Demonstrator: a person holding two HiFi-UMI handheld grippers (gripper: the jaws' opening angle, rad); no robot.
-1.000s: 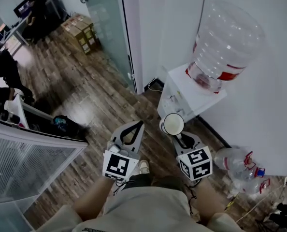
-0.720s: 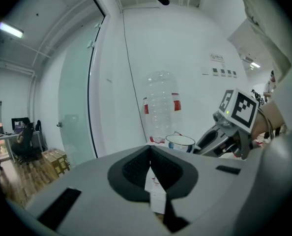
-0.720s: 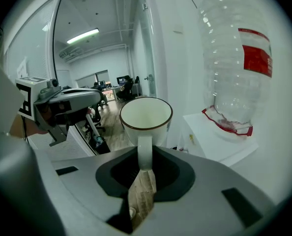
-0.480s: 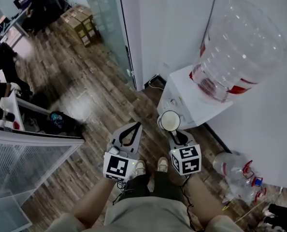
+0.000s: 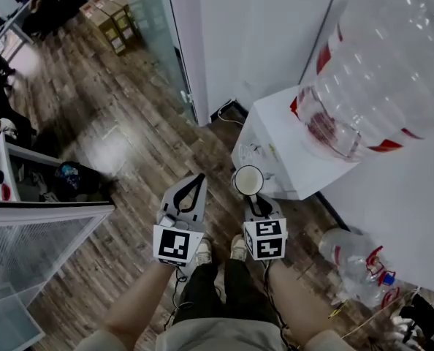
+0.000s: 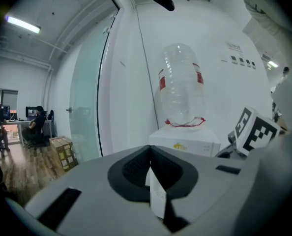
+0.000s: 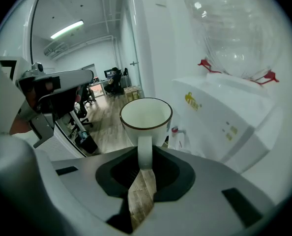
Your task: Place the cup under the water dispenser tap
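Clamped white mug point(image 5: 248, 179) by its handle in right gripper point(image 5: 256, 200), upright, at eight o'clock of water dispenser point(image 5: 290, 148), not yet under red tap point(image 7: 174, 130). Held left gripper point(image 5: 199, 177) closed, empty, at nine o'clock of mug. Remained: positioning under tap, setting down, releasing.

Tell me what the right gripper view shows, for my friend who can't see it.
The right gripper holds an empty white cup by its handle, close to a white water dispenser. A big clear bottle sits on top of it.
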